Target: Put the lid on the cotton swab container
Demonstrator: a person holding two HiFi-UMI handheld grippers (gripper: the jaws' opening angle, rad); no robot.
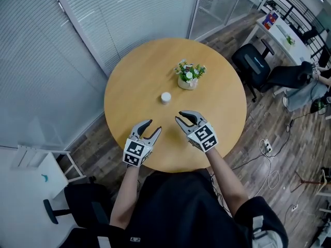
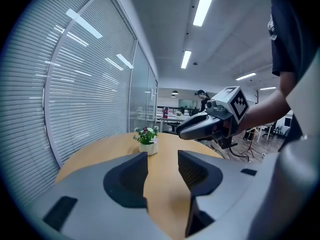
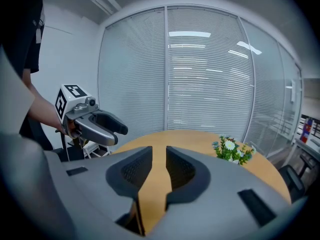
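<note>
A small white round cotton swab container [image 1: 165, 97] stands near the middle of the round wooden table [image 1: 129, 81]; its top looks white, and whether a lid sits on it I cannot tell. My left gripper [image 1: 154, 126] hovers over the table's near edge, below and left of the container, open and empty. My right gripper [image 1: 179, 115] is just right of it, jaws a narrow gap apart with nothing between them. In the left gripper view the jaws [image 2: 162, 156] frame bare tabletop; in the right gripper view the jaws [image 3: 159, 154] do too. The container is hidden in both gripper views.
A small pot of flowers [image 1: 189, 76] stands behind and right of the container. Window blinds [image 1: 77, 30] run along the far and left sides. An office chair [image 1: 253, 63] stands at the right, with cables [image 1: 266, 149] on the wood floor.
</note>
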